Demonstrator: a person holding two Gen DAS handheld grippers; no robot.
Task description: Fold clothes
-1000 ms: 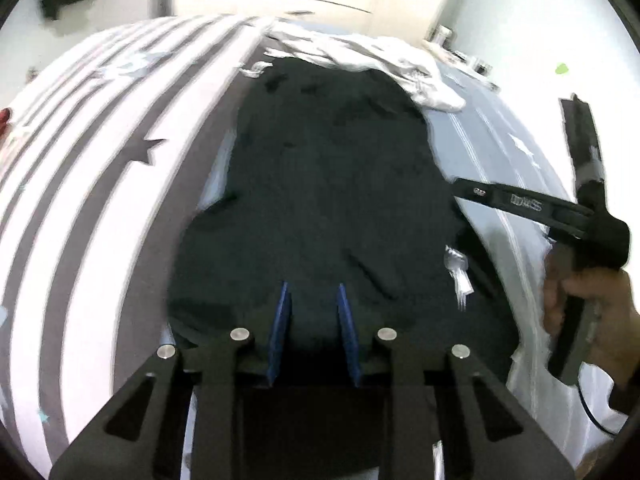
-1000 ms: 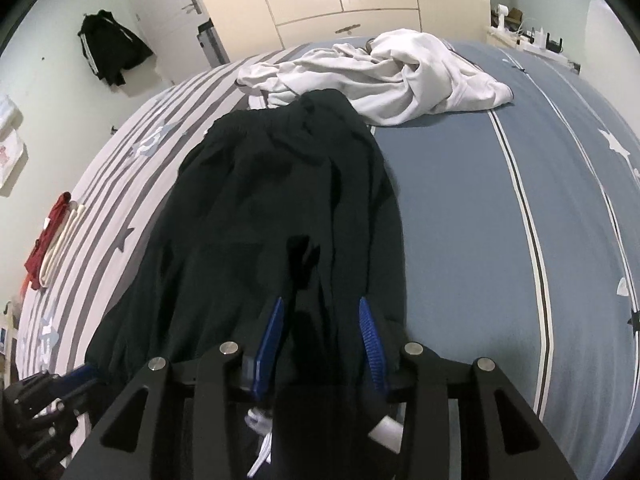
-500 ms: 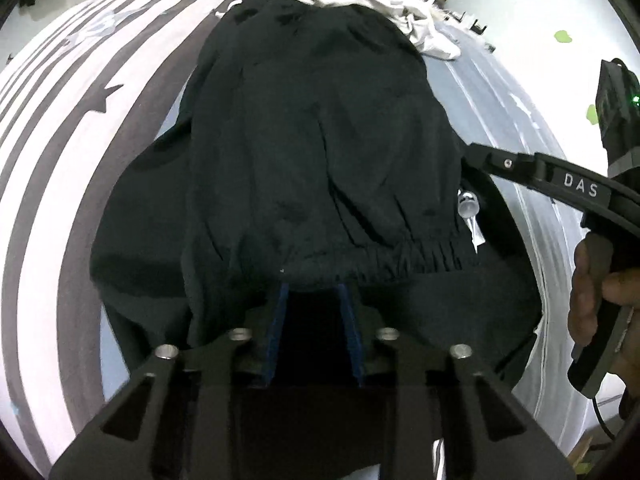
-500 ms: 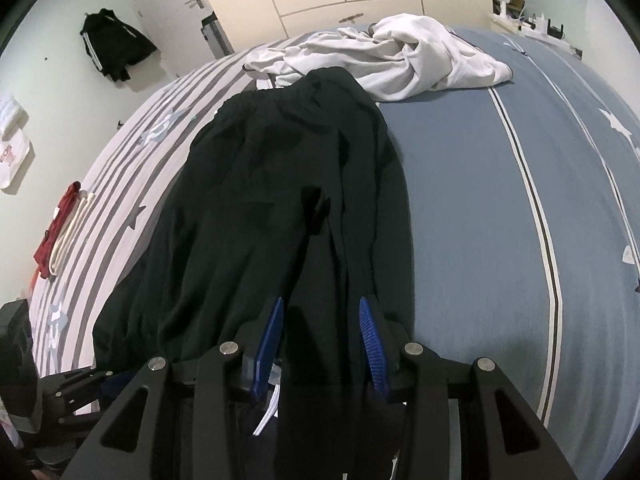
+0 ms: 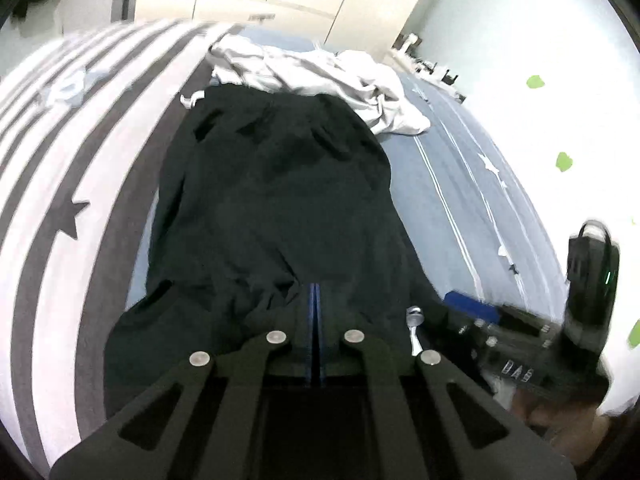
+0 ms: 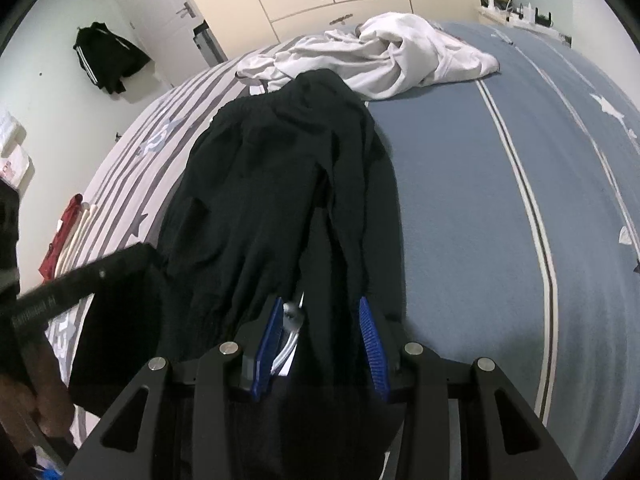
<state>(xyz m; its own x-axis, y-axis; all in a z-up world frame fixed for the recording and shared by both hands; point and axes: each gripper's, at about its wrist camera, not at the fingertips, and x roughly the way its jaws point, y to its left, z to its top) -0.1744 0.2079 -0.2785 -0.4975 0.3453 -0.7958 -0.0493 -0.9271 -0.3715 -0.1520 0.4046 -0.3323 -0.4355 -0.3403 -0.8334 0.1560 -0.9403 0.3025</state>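
Note:
Black trousers [image 5: 272,184] lie lengthwise on the bed, their near waist end bunched at both grippers. My left gripper [image 5: 315,300] is shut, its blue pads pressed together with black cloth gathered around them. In the right wrist view the trousers [image 6: 288,168] run away from my right gripper [image 6: 324,320], which is shut on a thick fold of the waist. A white drawstring with a metal tip [image 6: 291,314] hangs beside its left pad. The drawstring tip [image 5: 414,316] also shows in the left wrist view, next to the right gripper [image 5: 472,308].
A crumpled white garment [image 6: 392,52] lies at the far end of the trousers. The bed cover [image 6: 480,200] is blue on the right and grey-striped on the left. Red and cream items [image 6: 64,236] sit at the left edge. A black jacket [image 6: 106,56] hangs on the wall.
My left gripper's jaws have closed on the waist edge, and it has lifted and pulled back, so the cloth bunches toward it. The right gripper has stayed almost still.

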